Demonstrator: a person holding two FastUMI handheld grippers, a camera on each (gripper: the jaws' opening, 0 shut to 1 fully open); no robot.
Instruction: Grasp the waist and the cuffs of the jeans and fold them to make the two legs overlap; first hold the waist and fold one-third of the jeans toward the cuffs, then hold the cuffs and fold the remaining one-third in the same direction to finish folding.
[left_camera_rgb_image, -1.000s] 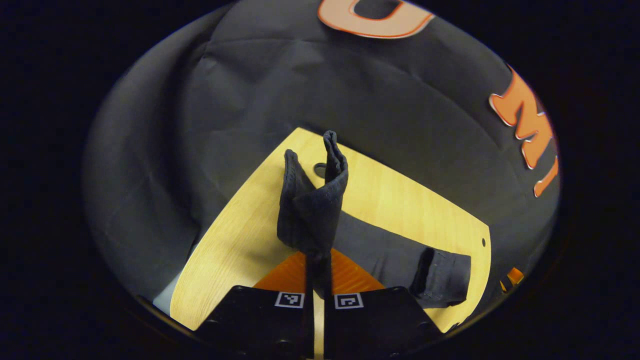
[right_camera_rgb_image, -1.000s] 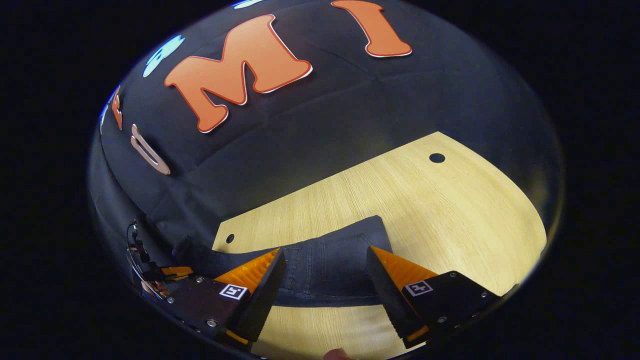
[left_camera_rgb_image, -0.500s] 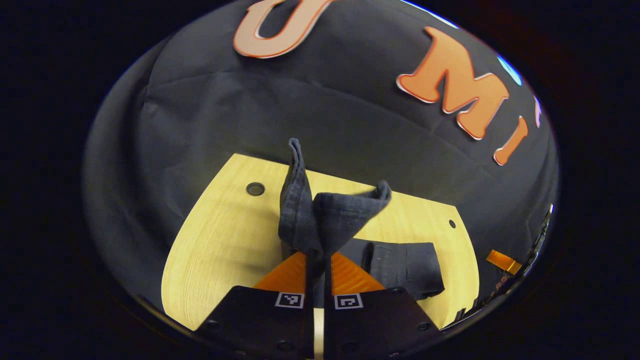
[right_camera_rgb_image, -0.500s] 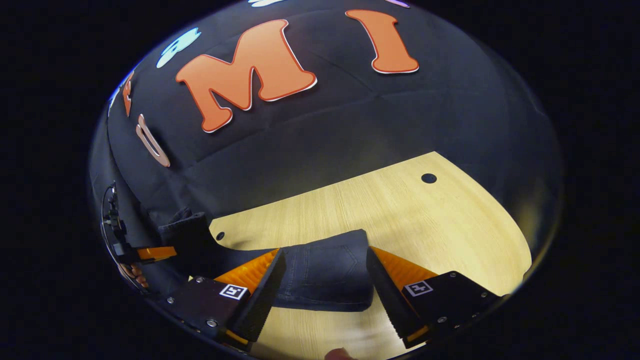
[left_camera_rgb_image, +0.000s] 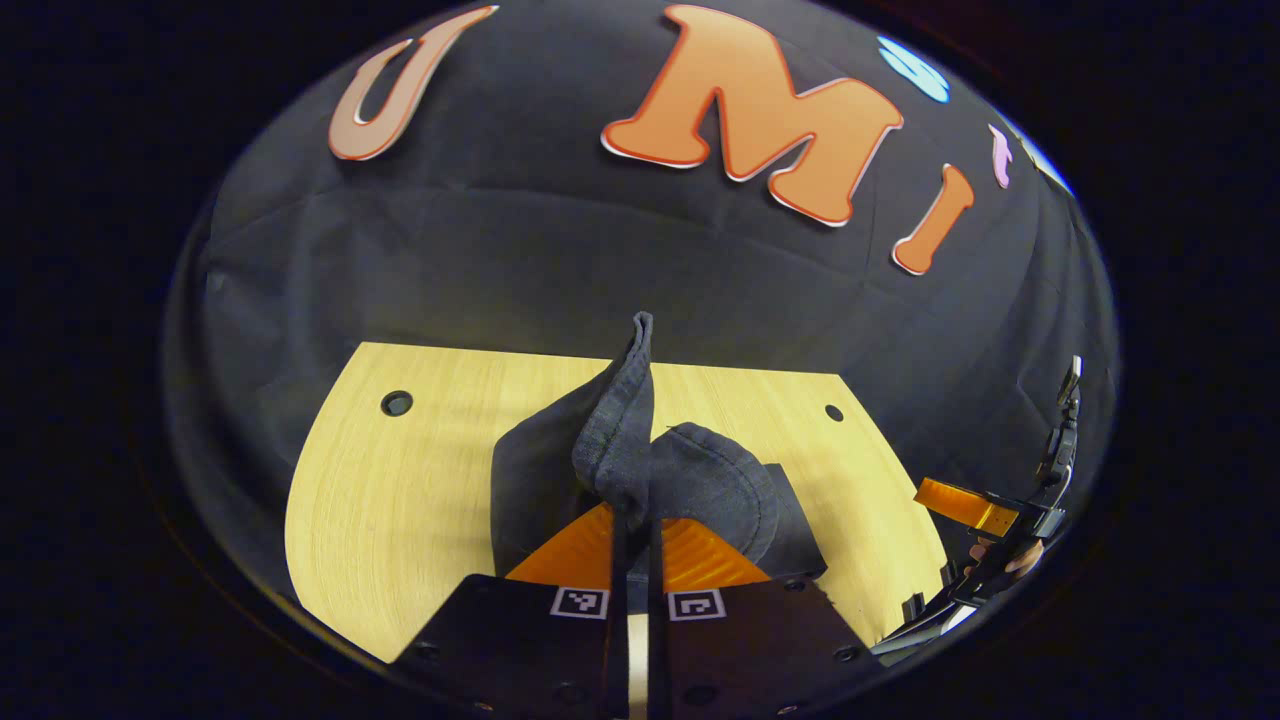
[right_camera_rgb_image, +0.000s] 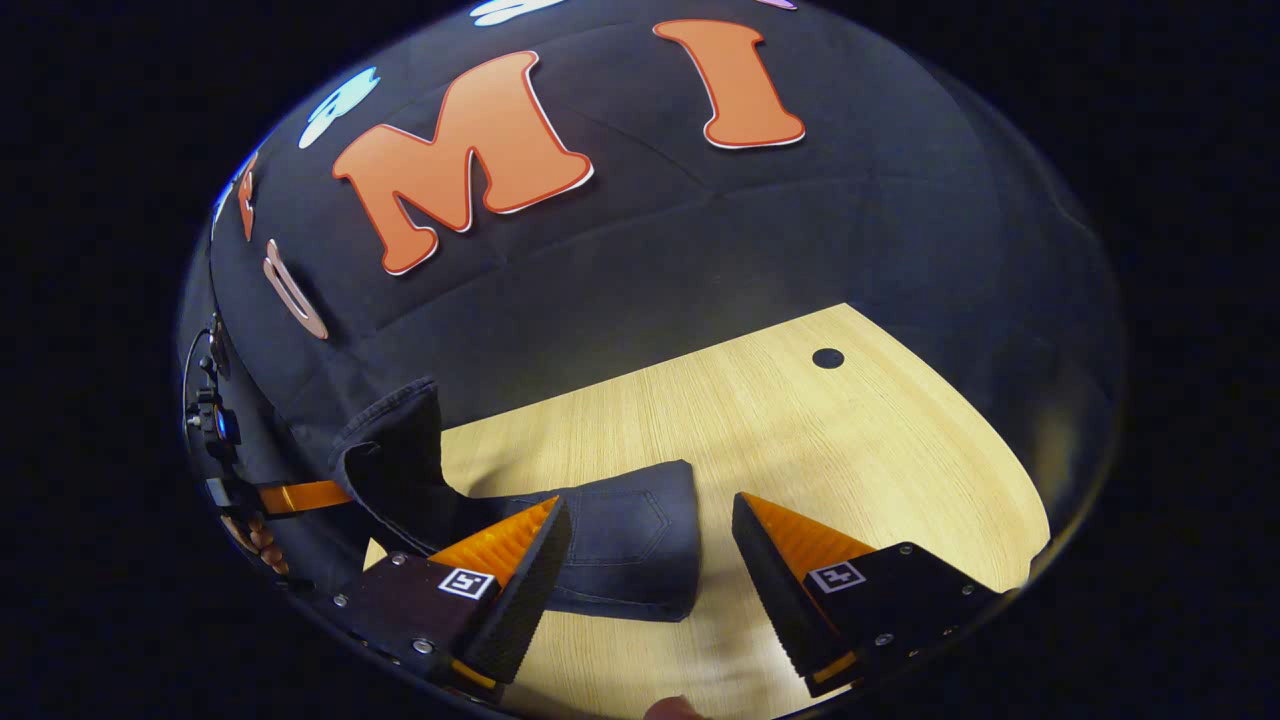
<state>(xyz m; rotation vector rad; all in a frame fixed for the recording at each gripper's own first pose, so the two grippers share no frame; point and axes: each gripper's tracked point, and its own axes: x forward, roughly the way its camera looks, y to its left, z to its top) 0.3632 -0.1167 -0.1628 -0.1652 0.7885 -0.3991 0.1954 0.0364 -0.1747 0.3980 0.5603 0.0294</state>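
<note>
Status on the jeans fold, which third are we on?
Late stage. Done: the jeans already lie as a short, doubled-up stack on the table. In hand: the left tool is shut on a raised denim end above that stack, apparently the cuffs. The right tool is open. Left: lay that end flat and release.

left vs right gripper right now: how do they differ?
The left gripper is shut on the jeans, lifting an end off the table; the right gripper is open and holds nothing. Left pinches raised fabric; right hovers over the flat part. Both point at the jeans.
</note>
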